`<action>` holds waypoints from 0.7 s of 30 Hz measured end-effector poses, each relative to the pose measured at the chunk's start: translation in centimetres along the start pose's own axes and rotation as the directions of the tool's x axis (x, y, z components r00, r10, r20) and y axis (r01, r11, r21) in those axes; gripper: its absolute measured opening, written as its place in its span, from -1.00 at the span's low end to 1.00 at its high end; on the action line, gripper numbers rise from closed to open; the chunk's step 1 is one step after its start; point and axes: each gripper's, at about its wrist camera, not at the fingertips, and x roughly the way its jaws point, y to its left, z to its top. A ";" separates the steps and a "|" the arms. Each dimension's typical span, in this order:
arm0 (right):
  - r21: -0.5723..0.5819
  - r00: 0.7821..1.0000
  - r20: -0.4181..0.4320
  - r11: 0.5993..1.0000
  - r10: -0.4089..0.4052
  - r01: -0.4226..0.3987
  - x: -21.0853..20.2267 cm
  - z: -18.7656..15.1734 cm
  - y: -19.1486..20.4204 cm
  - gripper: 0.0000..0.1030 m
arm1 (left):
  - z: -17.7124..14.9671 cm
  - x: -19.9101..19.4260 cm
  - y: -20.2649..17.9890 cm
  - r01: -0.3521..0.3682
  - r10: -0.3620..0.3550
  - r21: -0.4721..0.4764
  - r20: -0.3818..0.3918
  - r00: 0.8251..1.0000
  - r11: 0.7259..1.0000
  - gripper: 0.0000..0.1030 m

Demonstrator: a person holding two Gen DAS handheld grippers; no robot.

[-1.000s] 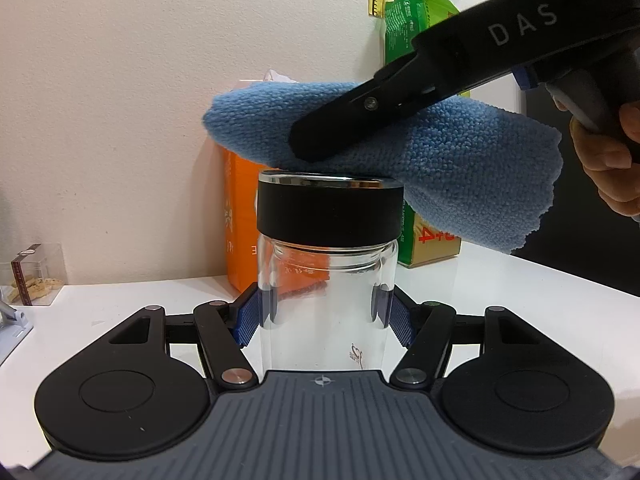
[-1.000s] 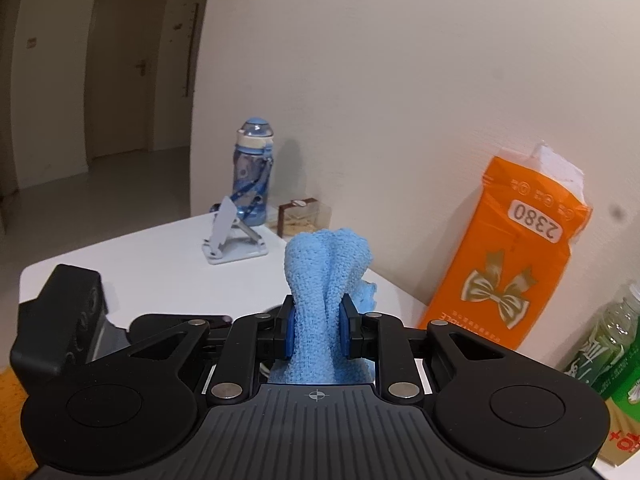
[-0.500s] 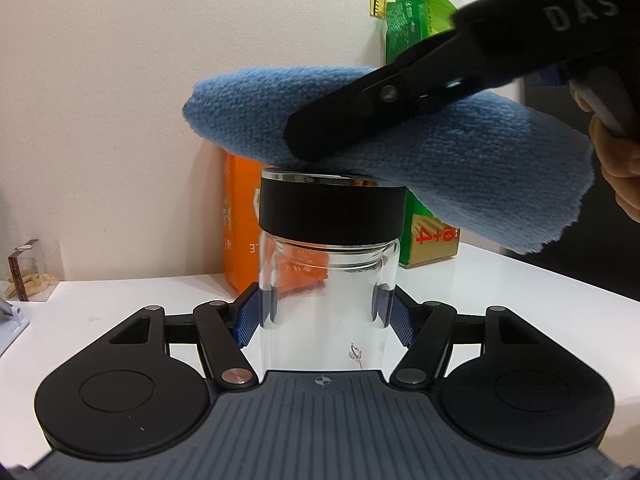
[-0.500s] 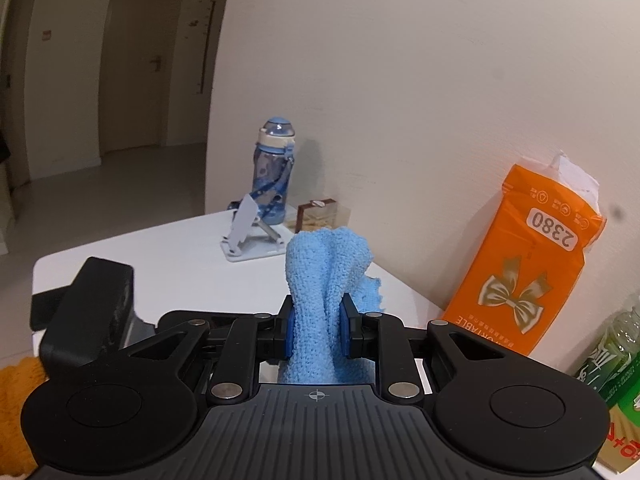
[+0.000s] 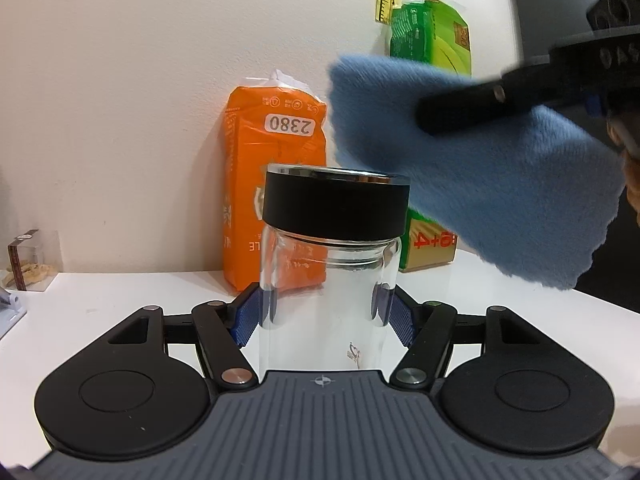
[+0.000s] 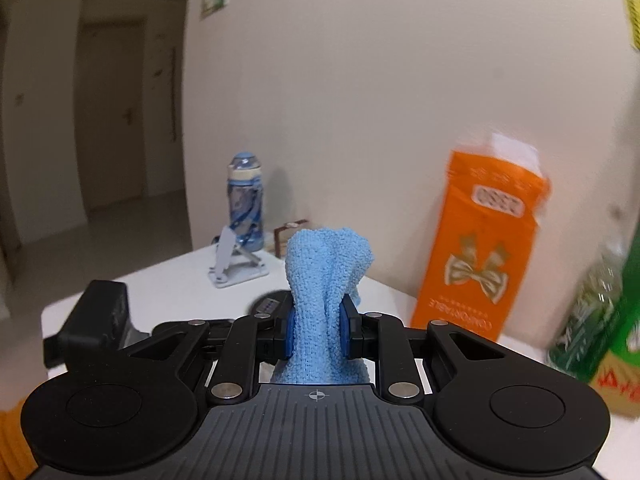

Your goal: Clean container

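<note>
your left gripper [image 5: 323,316] clamps the glass jar [image 5: 328,280], right gripper [image 6: 317,332] pinches the blue cloth [image 5: 480,184] up right of the lid [image 5: 336,208]; glass sides look unwiped.

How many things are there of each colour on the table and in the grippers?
Blue: 2, the cloth and the water bottle
Orange: 1, the orange pack
Green: 2, the green box and the green bottle
Clear: 2, the glass jar and the small clear box
Total: 7
</note>
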 end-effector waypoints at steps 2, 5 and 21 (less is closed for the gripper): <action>0.033 1.000 -0.003 0.999 -0.004 0.004 0.0 -0.8 -0.8 -0.64 | 0.0 -0.1 -0.2 0.004 -0.004 0.001 0.004 1.000 1.000 0.54; 0.068 1.000 -0.012 0.998 0.000 0.001 0.3 -1.8 -1.6 -0.64 | 0.0 -0.9 1.9 0.015 -0.015 -0.002 0.011 1.000 1.000 0.55; 0.155 1.000 -0.005 0.988 0.018 -0.017 0.0 -4.5 -3.3 -0.64 | 0.1 -0.9 6.0 0.248 -0.247 0.083 -0.025 0.969 0.965 0.74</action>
